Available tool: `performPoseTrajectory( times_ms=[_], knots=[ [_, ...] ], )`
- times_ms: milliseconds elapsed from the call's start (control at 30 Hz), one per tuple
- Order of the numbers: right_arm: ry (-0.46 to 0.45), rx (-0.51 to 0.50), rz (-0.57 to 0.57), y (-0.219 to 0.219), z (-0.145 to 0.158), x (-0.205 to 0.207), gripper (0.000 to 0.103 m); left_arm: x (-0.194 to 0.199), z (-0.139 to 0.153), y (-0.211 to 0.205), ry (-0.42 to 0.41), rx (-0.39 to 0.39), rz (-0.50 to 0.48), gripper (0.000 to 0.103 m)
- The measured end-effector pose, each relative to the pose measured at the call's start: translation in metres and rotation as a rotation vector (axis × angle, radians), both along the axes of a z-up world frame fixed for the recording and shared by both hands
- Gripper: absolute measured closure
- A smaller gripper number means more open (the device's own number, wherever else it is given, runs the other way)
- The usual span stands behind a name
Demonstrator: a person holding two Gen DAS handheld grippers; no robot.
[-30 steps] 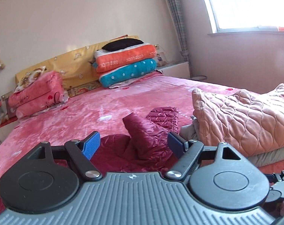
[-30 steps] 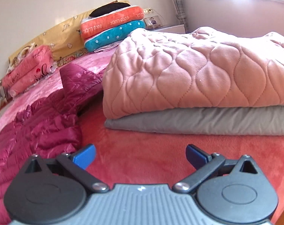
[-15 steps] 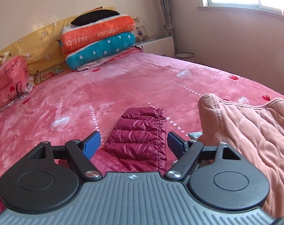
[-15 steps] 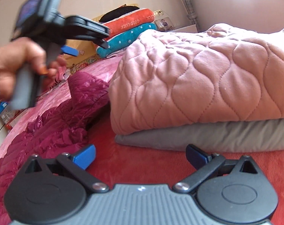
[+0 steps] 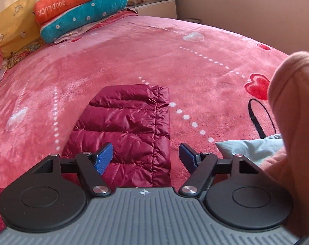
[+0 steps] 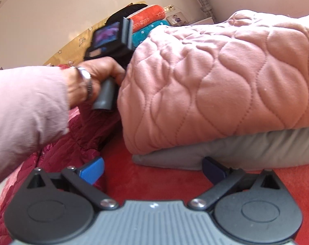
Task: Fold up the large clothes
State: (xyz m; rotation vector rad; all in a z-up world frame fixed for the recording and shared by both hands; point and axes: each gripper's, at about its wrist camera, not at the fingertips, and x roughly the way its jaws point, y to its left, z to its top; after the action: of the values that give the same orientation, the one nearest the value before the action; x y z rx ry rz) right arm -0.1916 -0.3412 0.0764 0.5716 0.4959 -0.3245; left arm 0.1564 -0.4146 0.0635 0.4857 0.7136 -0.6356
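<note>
The maroon puffer jacket (image 5: 123, 130) lies spread on the pink bed (image 5: 117, 57), one sleeve stretched flat toward the headboard pillows (image 5: 81, 10). The left claw (image 5: 145, 159) hovers right over that sleeve, its blue fingers (image 5: 103, 158) spread wide with nothing between them; one finger sits above the sleeve's quilting, the other above bare blanket just beside the sleeve's edge.

The right claw (image 6: 152, 170) is also spread wide and holds nothing. It sits low over the red blanket, between the jacket's body (image 6: 76, 143) and the folded pile beside it, a quilted peach blanket (image 6: 226, 77) on top of a grey one (image 6: 256, 149). The person's left hand (image 6: 93, 79) grips its claw handle close against that pile, just beyond the jacket.

Likely the next move is a pinch on the sleeve to fold it inward over the jacket. The main risk here is the shell fabric: it looks slick and puffy, so a shallow pinch may slide off or catch only the top layer, leaving the sleeve half dragged and wrinkled. With one finger off the sleeve's edge, closing could also bite into the bed's fleece and pull it up with the sleeve. The pile sits very near the jacket, so a sweeping fold may bump it and topple the peach blanket onto the work.
</note>
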Motion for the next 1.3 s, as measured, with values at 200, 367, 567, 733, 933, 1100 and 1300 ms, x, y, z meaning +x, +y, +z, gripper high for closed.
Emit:
performPoseTrajectory(
  times_ms=[200, 367, 567, 733, 933, 1100, 1300],
  knots=[
    [0.01, 0.011, 0.016, -0.001, -0.002, 0.004, 0.001, -0.012, -0.019, -0.004, -0.034, 0.017, 0.032, 0.044],
    [-0.008, 0.032, 0.011, -0.001, -0.001, 0.006, 0.001, -0.005, -0.006, 0.01, -0.047, -0.033, 0.074, 0.088],
    [-0.029, 0.025, 0.013, -0.002, 0.004, 0.017, 0.001, -0.001, 0.046, 0.04, -0.021, -0.17, 0.118, 0.093],
    [-0.04, 0.049, 0.0, -0.003, 0.006, 0.026, 0.001, -0.007, 0.108, 0.086, -0.024, -0.322, 0.155, 0.093],
    [-0.079, 0.027, 0.004, 0.002, 0.016, 0.031, 0.001, -0.031, 0.172, 0.164, -0.101, -0.429, 0.222, 0.093],
    [-0.082, -0.001, -0.001, 0.012, 0.019, 0.033, 0.001, -0.053, 0.199, 0.236, -0.136, -0.479, 0.309, 0.093],
    [-0.083, -0.03, -0.009, 0.021, 0.017, 0.037, 0.001, -0.085, 0.192, 0.324, -0.131, -0.535, 0.448, 0.094]
  ],
)
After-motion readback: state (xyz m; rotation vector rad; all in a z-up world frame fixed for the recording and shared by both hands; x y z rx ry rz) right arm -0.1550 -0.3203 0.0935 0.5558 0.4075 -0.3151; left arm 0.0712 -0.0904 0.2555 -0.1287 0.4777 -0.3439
